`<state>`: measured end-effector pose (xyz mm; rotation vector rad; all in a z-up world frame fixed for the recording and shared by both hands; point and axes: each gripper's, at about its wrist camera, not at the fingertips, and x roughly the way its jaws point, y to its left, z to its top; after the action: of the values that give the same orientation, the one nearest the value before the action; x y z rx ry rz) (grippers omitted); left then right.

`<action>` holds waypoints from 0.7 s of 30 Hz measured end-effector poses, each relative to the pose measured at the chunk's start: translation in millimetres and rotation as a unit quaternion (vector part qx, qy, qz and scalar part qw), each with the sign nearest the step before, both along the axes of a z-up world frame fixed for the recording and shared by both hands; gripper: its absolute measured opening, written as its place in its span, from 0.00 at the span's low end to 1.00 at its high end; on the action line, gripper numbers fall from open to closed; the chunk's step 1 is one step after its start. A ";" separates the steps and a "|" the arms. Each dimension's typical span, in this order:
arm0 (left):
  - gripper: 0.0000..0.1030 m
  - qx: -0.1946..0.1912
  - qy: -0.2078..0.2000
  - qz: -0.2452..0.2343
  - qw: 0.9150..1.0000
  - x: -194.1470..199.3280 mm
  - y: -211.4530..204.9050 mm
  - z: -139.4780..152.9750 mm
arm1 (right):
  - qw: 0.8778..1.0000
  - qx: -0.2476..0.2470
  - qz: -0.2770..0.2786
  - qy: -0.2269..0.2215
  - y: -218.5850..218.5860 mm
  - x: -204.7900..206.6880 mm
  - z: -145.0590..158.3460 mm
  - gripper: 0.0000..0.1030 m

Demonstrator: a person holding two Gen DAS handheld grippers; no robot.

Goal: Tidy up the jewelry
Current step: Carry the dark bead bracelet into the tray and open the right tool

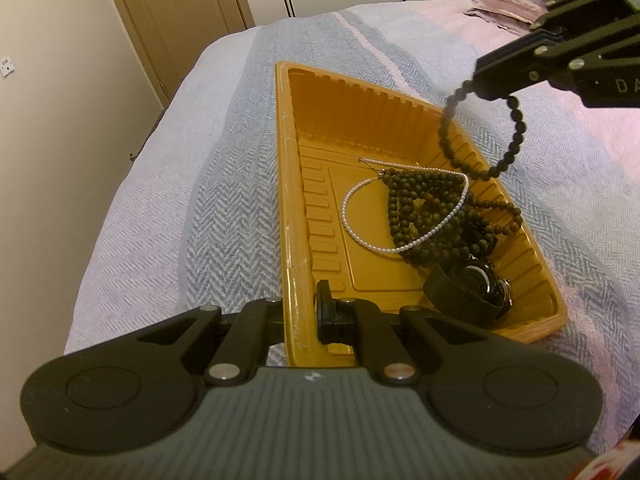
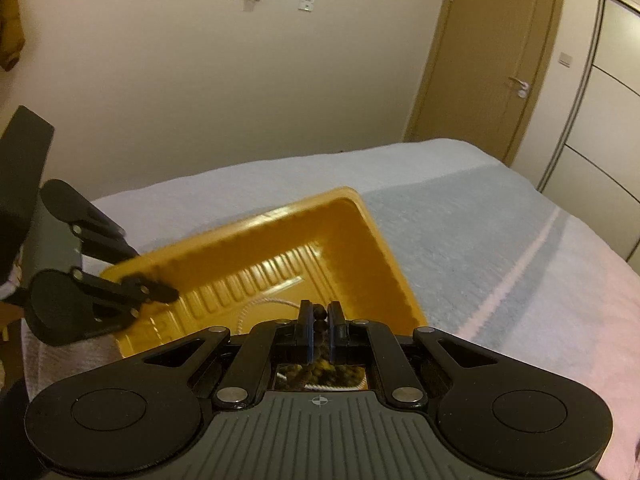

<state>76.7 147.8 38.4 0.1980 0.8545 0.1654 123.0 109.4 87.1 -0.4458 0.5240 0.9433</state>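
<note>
Right now we hang the dark bead bracelet (image 1: 480, 136), pinched in our right gripper (image 1: 486, 80), straight above the far right side of the yellow tray (image 1: 288, 184), whose near left rim our left gripper (image 1: 298, 312) clamps, on the bed (image 1: 200, 200).

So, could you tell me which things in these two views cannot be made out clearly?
- Watch dial, left wrist view: too small and dark to read.
- Dark bead necklaces, left wrist view: piled together, so their count is unclear.
- Tray contents, right wrist view: mostly hidden behind the right gripper.
- Black bracelet, right wrist view: only a few beads show between the fingers.
- Left gripper: its outer finger is hidden behind the tray wall.
</note>
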 end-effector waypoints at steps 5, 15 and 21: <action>0.04 -0.001 -0.001 0.000 1.000 -0.4 0.1 -0.2 | 1.000 -0.002 0.014 0.003 10.2 -2.1 -1.9 0.07; 0.04 -0.004 -0.001 0.001 1.000 -0.2 1.5 -1.1 | 0.999 -0.007 0.029 0.018 17.8 2.8 -4.5 0.07; 0.04 -0.004 -0.001 0.001 1.000 -0.2 1.9 -1.4 | 0.999 -0.007 0.032 0.044 20.9 9.9 -10.4 0.07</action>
<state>76.5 149.7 37.0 0.1888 0.8540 0.1645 132.9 130.2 76.7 -0.4364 0.5984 1.0242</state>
